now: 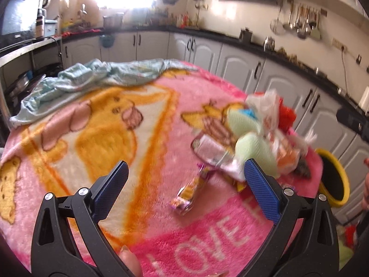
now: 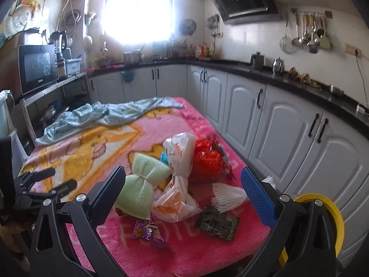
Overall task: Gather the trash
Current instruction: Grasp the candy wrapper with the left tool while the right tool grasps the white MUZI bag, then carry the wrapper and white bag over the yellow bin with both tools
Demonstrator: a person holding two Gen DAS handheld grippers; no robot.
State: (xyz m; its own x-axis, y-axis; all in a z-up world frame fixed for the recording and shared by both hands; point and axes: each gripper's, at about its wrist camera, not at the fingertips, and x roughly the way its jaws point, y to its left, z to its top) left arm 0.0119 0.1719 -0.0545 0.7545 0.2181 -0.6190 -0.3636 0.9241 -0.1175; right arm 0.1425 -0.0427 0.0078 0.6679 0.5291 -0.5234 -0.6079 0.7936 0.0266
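Observation:
A heap of trash lies on a table under a pink cartoon blanket [image 2: 96,147]: a green foam bundle [image 2: 140,184], a knotted white plastic bag [image 2: 178,184], a red net bag [image 2: 207,159], a white foam net [image 2: 227,196], a dark wrapper [image 2: 216,225] and a purple snack wrapper [image 2: 148,230]. My right gripper [image 2: 183,184] is open above the heap, holding nothing. My left gripper [image 1: 185,175] is open and empty above the purple wrapper [image 1: 190,191], left of the heap [image 1: 258,138]. The left gripper also shows in the right wrist view [image 2: 50,181].
A yellow-rimmed bin [image 2: 322,210] stands on the floor off the table's right edge; it shows in the left wrist view [image 1: 334,180]. A crumpled light-blue cloth [image 2: 101,115] lies at the table's far end. White cabinets [image 2: 276,124] run along the right.

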